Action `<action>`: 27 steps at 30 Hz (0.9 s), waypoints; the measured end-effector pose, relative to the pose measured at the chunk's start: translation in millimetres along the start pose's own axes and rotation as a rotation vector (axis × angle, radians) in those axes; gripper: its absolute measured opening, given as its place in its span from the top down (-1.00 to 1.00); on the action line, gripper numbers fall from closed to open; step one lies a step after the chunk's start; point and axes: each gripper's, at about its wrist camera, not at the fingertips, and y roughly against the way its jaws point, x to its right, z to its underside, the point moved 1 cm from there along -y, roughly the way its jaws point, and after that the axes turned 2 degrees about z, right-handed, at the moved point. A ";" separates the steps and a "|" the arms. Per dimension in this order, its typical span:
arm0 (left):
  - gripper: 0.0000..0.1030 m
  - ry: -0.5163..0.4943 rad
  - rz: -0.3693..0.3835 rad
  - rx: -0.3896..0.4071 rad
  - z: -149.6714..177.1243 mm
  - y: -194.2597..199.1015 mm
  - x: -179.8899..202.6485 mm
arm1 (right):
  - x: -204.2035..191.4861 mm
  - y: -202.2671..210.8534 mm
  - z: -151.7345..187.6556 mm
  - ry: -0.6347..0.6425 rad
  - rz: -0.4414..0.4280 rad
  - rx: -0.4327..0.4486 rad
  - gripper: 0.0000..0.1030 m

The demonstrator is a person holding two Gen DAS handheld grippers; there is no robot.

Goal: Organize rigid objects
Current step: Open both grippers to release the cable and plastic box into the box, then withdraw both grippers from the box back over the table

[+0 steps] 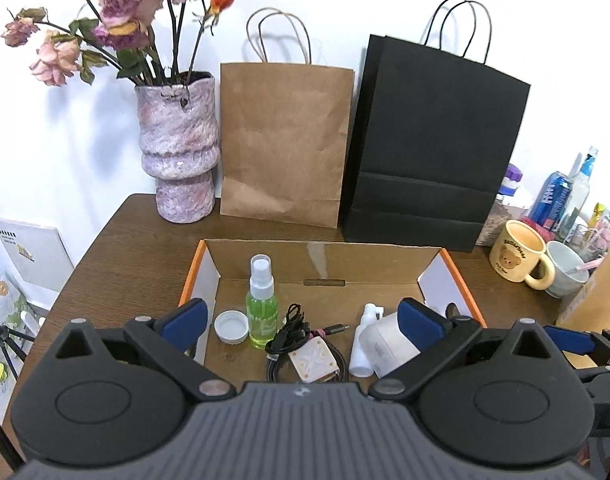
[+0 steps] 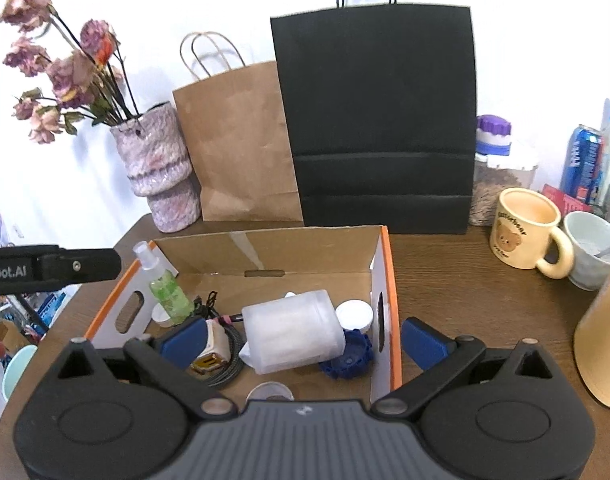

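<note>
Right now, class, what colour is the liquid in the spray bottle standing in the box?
Green, under a clear cap; the spray bottle shows best in the left wrist view.

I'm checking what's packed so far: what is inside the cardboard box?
In the cardboard box: green spray bottle, frosted jar on its side, blue lid, white caps, cable bundle, small white bottle. Anything under the jar is hidden.

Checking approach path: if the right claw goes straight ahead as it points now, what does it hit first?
Probably the frosted plastic jar lying on its side in the cardboard box; it sits centred between the open right claw fingers. Depth is unclear.
</note>
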 end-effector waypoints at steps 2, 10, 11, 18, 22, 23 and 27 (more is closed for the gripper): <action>-1.00 -0.006 0.012 0.003 3.0 8.6 -0.9 | -1.2 11.0 3.1 -0.006 0.005 0.012 -1.00; -1.00 -0.021 0.030 0.019 20.5 41.2 -5.6 | -5.6 54.5 21.4 -0.016 0.014 0.052 -1.00; -1.00 -0.022 0.031 0.020 22.8 44.6 -6.2 | -6.5 59.7 24.2 -0.012 0.014 0.055 -1.00; -1.00 -0.037 0.027 0.016 47.6 69.0 -7.5 | -6.4 87.6 42.0 -0.009 0.004 0.063 -1.00; -1.00 -0.030 0.007 -0.001 68.3 83.4 -6.9 | -4.0 105.9 57.1 0.009 -0.006 0.074 -1.00; -1.00 -0.024 0.002 -0.006 73.5 87.5 -6.7 | -2.7 111.3 62.4 0.014 -0.011 0.074 -1.00; -1.00 -0.005 -0.015 -0.030 97.1 106.6 -3.5 | 2.6 132.4 80.8 0.011 -0.027 0.075 -1.00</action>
